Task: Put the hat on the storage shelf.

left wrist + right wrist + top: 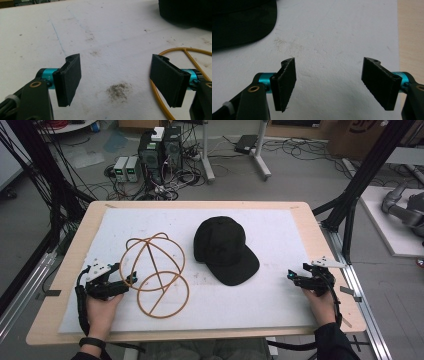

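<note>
At the near edge of the tabletop, the person's two hands each hold a gripper over the white foam sheet that covers most of the wood. The left gripper is on the left side of the sheet, and its fingers stand wide apart with nothing between them; below them there is only the bare sheet with a dark dirty spot. Its tip is just beside the wire hat frame, very close to the near ring, but the pictures do not show clearly whether it touches. In the left gripper view, the yellow-brown ring of this frame lies behind the finger on the right of that picture.

The right gripper is on the right side of the sheet, near its edge. Its fingers are also wide apart and hold nothing. They point toward the black baseball cap, but they are still apart from it.

The wire hat frame lies on the sheet left of the middle: a flat ring with a spoke across it is nearer to the person, and a rounded dome of bent wire rises behind it. The black baseball cap rests on the sheet just right of the frame, near the middle, with the brim turned toward the person and to the right.

Behind the tabletop, on the floor, stand computer boxes with many cables.
</note>
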The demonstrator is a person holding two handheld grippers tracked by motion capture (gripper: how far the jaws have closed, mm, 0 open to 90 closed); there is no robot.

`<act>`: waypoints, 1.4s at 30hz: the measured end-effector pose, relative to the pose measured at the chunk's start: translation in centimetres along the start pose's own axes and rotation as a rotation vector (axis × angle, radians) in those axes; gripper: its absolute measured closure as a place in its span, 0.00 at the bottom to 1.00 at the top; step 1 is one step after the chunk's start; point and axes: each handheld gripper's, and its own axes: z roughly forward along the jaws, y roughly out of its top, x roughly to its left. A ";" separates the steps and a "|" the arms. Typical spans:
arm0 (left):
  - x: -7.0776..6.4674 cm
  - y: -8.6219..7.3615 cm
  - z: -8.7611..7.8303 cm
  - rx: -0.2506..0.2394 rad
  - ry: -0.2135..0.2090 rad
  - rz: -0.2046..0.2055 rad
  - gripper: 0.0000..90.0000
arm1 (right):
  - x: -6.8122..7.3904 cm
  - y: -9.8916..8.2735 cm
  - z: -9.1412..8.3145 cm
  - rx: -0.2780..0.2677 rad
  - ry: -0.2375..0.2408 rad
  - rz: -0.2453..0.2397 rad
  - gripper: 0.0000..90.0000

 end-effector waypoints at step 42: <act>-0.2 0.0 0.0 -0.006 -0.001 0.017 0.29 | 1.7 0.9 0.0 -0.073 0.021 -0.041 0.33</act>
